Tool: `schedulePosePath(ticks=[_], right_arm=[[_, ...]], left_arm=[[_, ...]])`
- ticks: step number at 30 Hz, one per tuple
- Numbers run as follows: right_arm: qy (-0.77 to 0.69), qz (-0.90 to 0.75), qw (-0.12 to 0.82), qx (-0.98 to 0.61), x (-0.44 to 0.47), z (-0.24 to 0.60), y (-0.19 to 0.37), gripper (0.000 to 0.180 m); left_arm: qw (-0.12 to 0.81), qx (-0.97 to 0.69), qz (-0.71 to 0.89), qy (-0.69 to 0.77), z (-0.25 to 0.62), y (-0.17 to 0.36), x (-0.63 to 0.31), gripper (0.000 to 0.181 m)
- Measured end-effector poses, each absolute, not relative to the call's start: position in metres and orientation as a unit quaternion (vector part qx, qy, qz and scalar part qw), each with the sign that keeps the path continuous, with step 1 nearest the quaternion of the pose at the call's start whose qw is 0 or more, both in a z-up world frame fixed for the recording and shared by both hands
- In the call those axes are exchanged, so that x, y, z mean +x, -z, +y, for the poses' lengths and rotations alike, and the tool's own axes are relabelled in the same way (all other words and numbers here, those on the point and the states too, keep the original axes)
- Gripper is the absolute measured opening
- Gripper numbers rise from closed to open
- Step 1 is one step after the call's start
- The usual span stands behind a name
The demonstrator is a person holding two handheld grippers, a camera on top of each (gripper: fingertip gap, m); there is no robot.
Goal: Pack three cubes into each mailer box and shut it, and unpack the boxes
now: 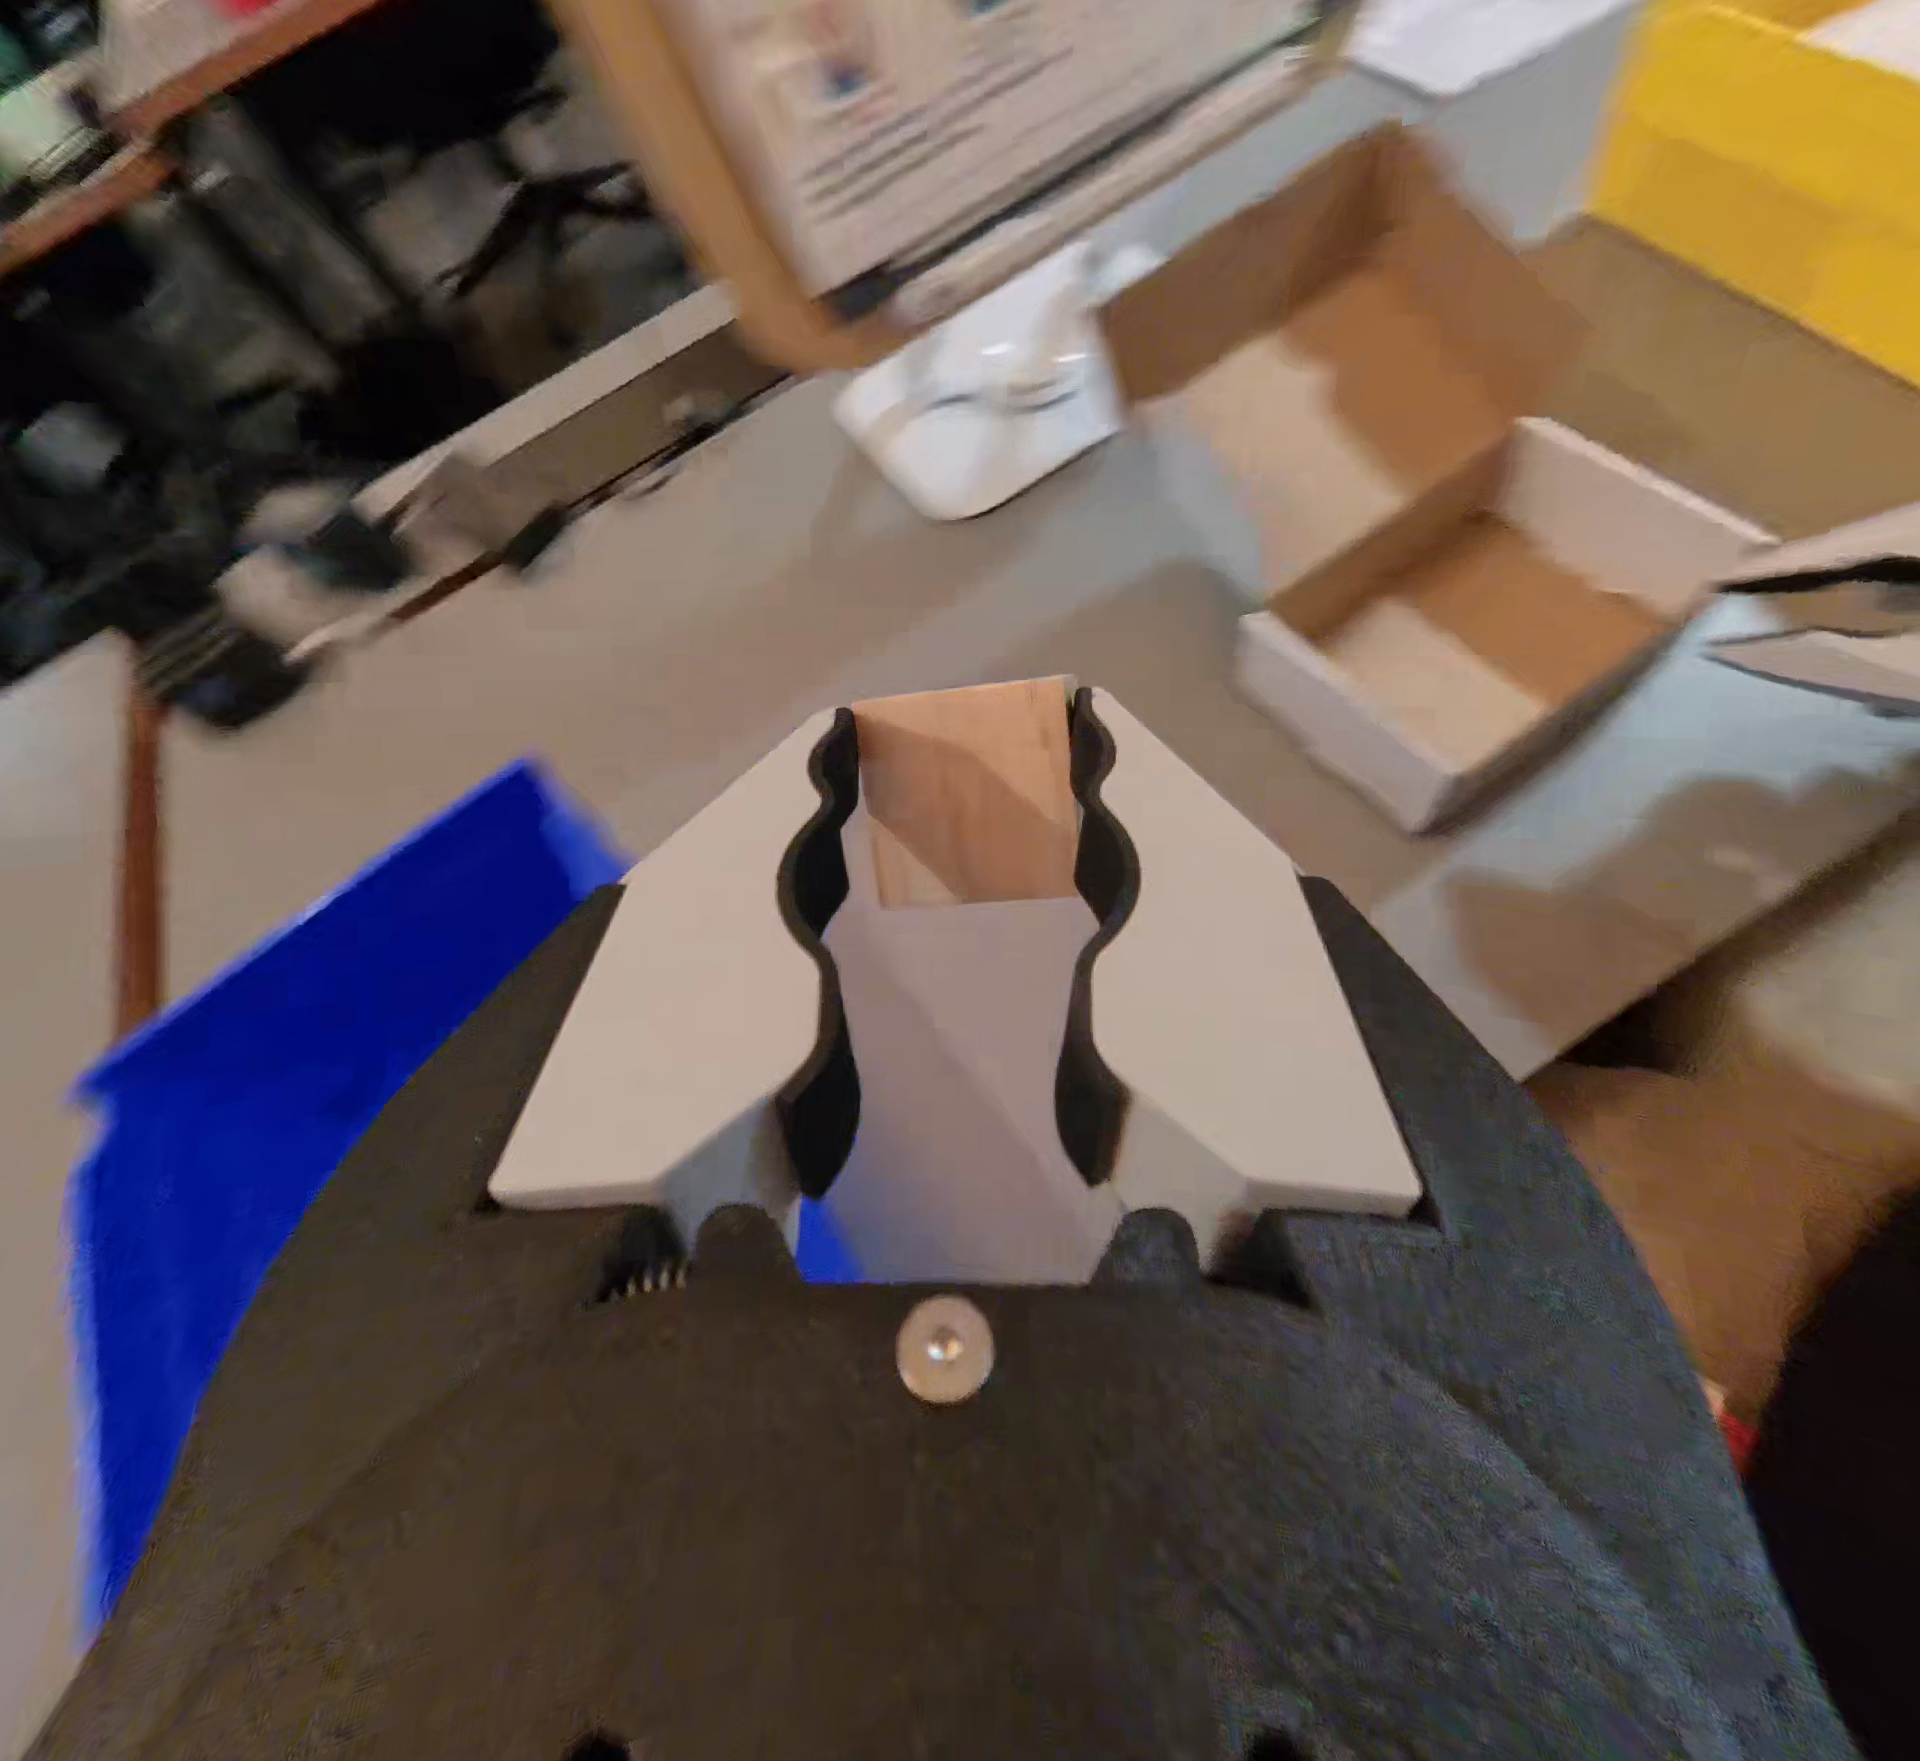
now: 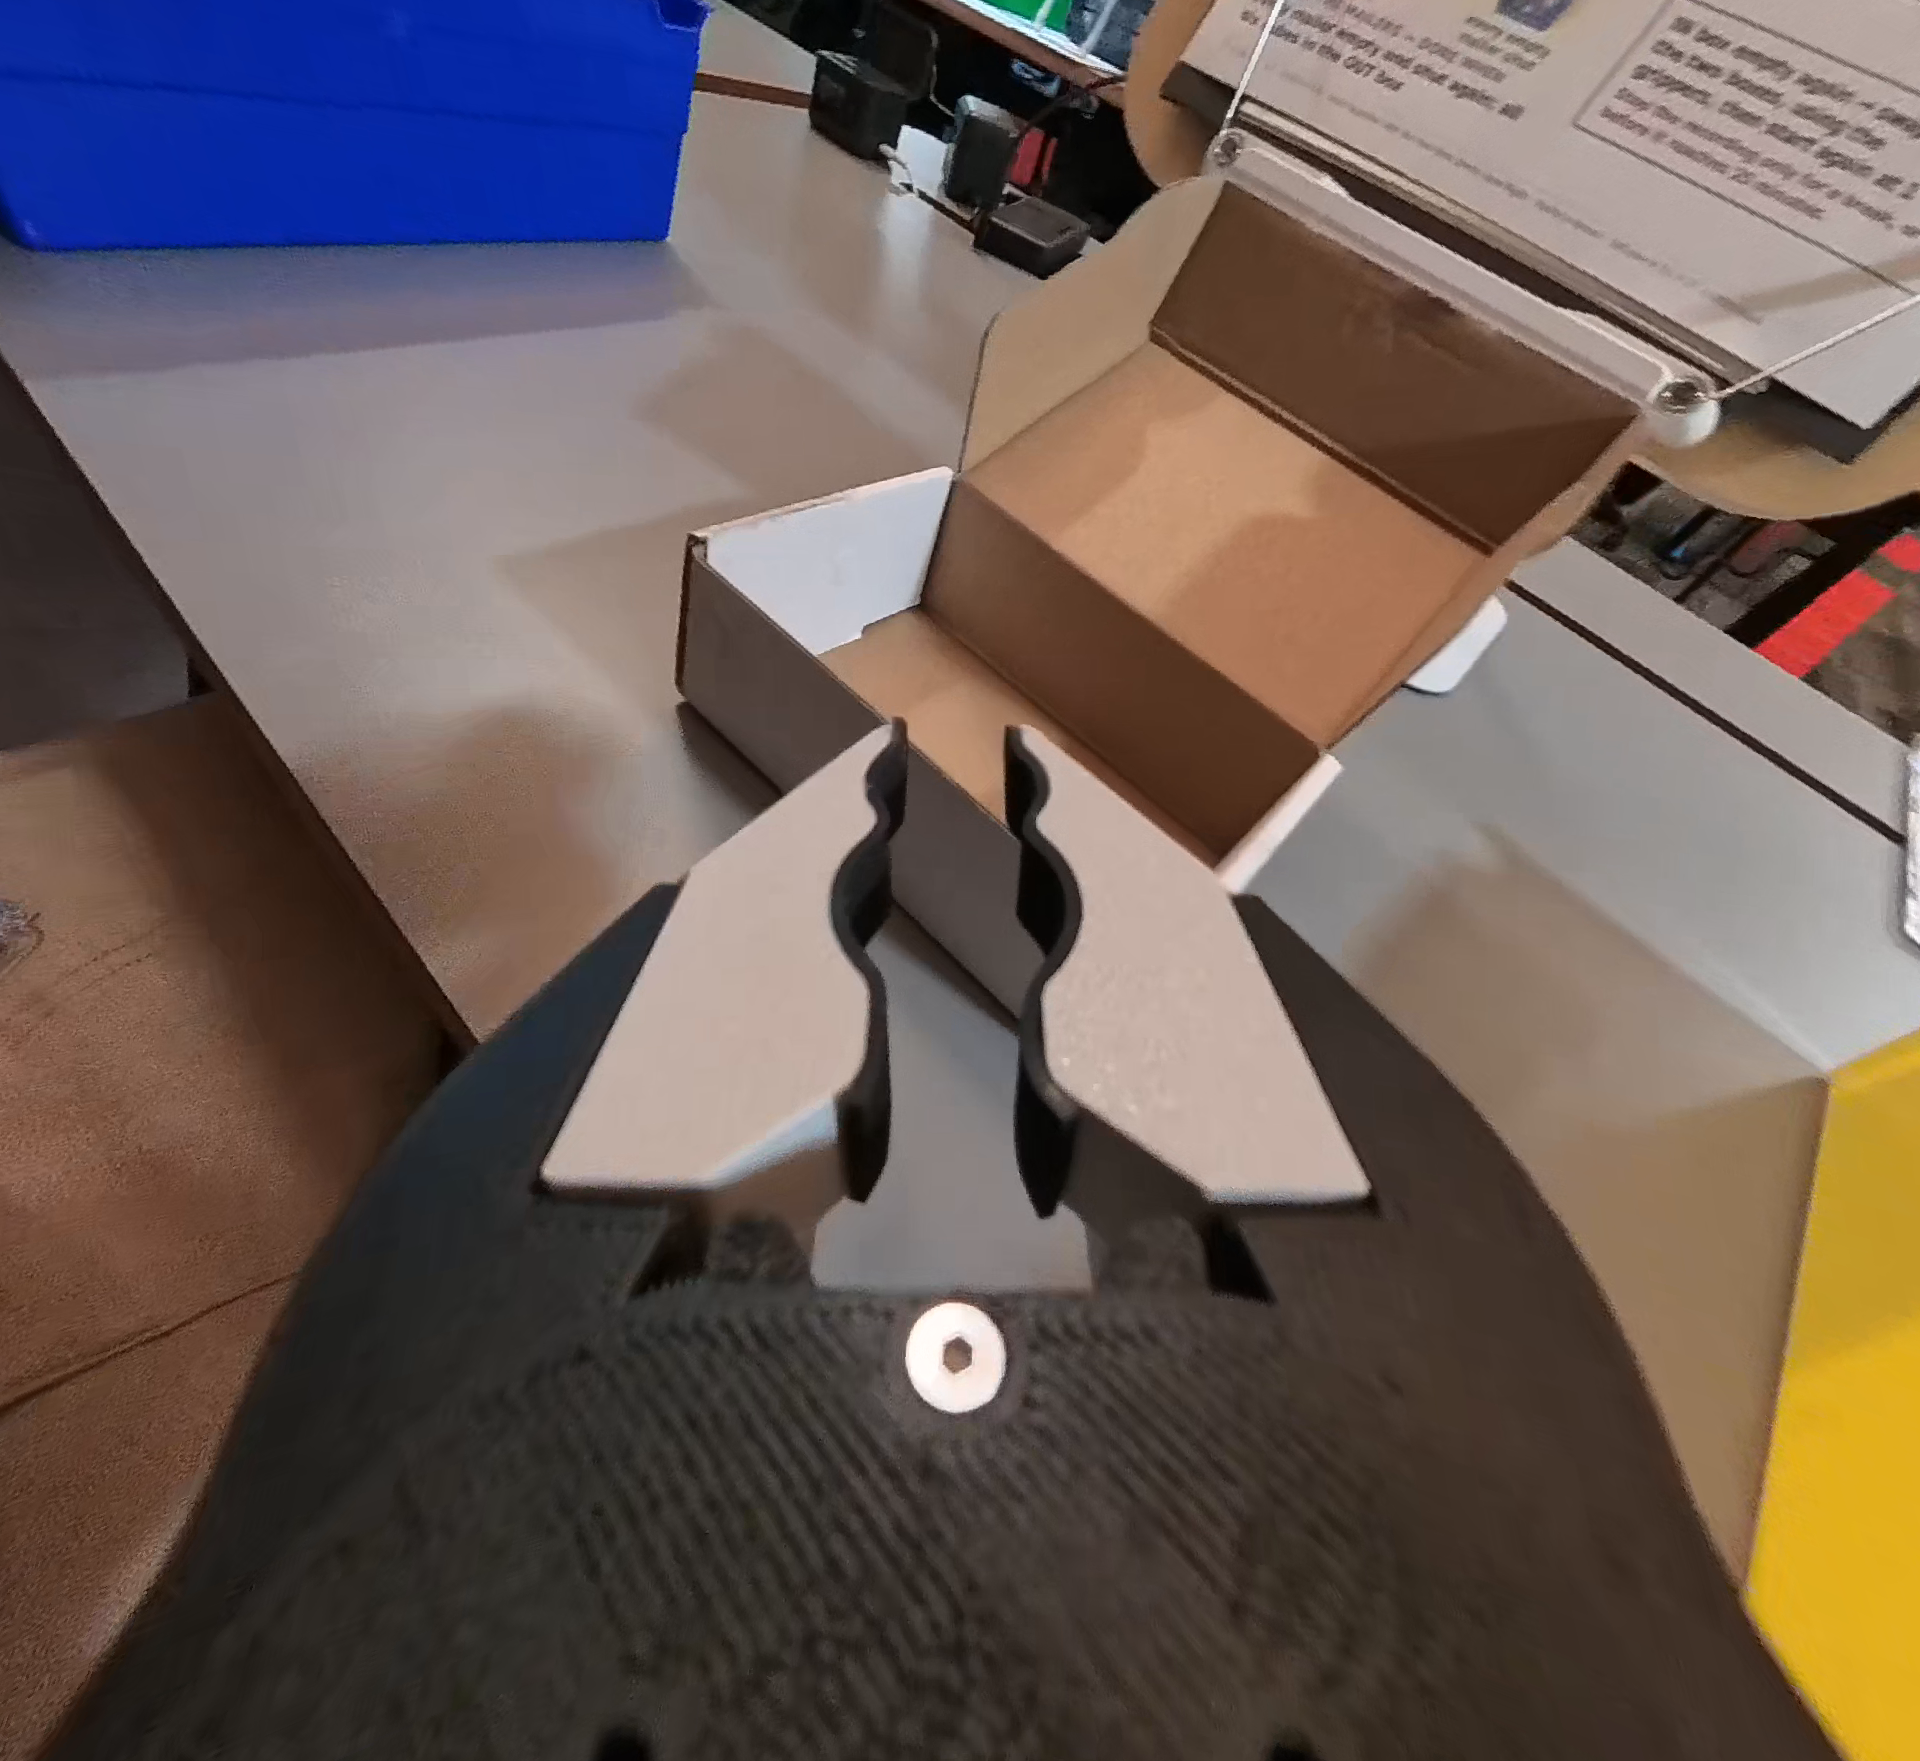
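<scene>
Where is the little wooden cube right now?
In the left wrist view, the wooden cube is pinched between the left gripper fingertips, above the grey table, left of the open mailer box.

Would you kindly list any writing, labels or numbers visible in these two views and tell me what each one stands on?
Instruction sheet propped behind the open box: printed paragraphs and small pictures, sharp in the right wrist view; I do not reproduce its wording.
Same sheet in the left wrist view: too blurred to read.
Box, wooden cube, blue bin: no writing visible.
</scene>
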State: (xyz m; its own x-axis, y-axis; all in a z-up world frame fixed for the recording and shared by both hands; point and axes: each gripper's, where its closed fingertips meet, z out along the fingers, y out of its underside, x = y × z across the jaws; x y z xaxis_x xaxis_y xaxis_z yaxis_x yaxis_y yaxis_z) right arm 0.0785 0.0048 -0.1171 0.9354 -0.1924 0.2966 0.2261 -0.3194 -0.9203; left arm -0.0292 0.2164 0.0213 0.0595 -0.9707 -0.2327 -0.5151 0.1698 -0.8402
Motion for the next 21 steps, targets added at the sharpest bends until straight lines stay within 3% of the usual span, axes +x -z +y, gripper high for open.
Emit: schedulePosePath(ticks=[1,4,9,21], right_arm=[[0.182,-0.006,0.585,-0.79,0.08,0.002,0.116,0.016],[0.183,0.006,0.589,-0.787,0.084,-0.005,0.113,0.016],[0.192,0.01,0.58,-0.791,0.086,-0.013,0.118,0.016],[0.216,0.037,0.566,-0.795,0.089,-0.035,0.122,0.016]], left_arm=[[0.419,-0.556,0.666,0.267,0.188,-0.013,-0.008,0.041],[0.366,-0.47,0.766,0.242,0.115,0.04,0.047,0.041],[0.316,-0.406,0.847,0.135,0.078,0.119,0.097,0.041],[0.239,-0.359,0.894,0.122,0.066,0.164,0.111,0.041]])
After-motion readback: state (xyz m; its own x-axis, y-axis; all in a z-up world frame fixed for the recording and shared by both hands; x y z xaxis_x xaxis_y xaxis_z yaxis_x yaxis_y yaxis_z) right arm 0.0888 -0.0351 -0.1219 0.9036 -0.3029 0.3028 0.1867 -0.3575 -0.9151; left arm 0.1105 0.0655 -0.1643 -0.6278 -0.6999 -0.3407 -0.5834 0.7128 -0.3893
